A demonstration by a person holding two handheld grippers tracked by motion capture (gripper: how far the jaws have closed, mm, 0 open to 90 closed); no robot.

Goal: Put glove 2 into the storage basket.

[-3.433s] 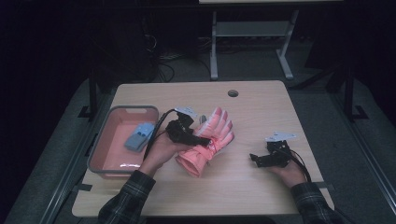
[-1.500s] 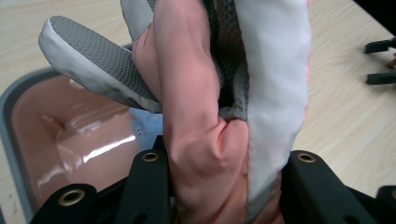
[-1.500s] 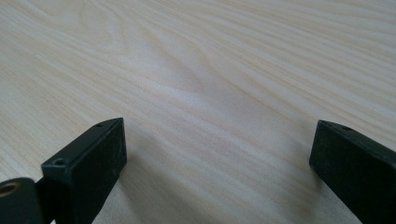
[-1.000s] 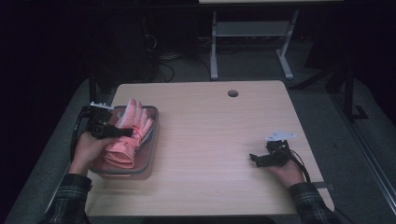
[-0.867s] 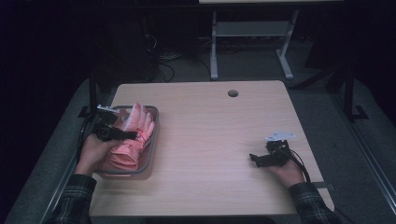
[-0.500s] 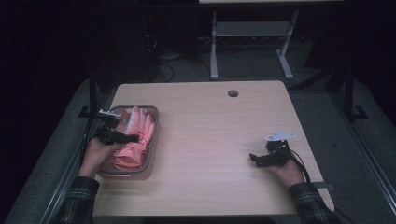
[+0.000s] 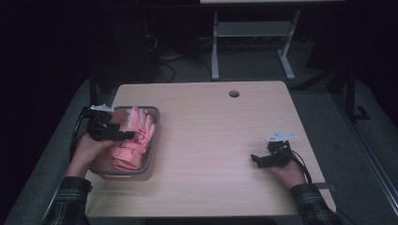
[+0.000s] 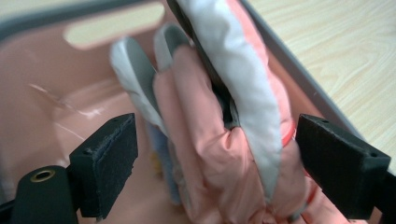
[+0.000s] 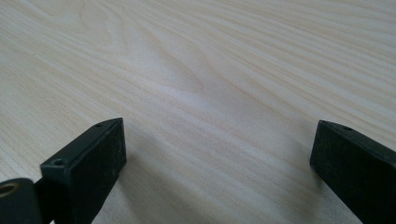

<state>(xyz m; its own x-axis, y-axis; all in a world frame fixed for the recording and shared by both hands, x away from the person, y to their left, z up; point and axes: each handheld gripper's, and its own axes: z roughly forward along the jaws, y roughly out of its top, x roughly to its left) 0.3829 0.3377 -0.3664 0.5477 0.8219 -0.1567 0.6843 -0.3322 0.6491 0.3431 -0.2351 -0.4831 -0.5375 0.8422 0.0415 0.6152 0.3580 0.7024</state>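
Dark floor and cables surrounded the pale wooden table [image 7: 211,140], whose top lay bare across its whole middle and far part, with a small round hole [image 7: 233,93] near the far edge. At the table's left edge sat a pink bin with a grey rim [image 7: 155,140], its near wall close to the front edge and its left wall flush with the side edge. Inside it lay a pink and white glove [image 7: 133,140], fingers pointing away from the person and reaching just past the far rim. The left gripper [image 7: 123,136] hung over the bin's left half, the person's left hand [image 7: 89,150] behind it. Its jaws had just been opening and stood wide; in the left gripper view the glove [image 8: 219,140] lay between the black pads [image 8: 105,163] without either pad pressing on it, a clear gap showing on the left side and the right pad just beside the cloth. The bin's grey rim [image 8: 299,84] ran close along the glove's right side, with open table beyond. Well apart, near the right front corner, the right gripper [image 7: 256,159] rested low over bare wood, its jaws spread wide with nothing between them [image 9: 215,163]; free tabletop stretched between it and the bin.
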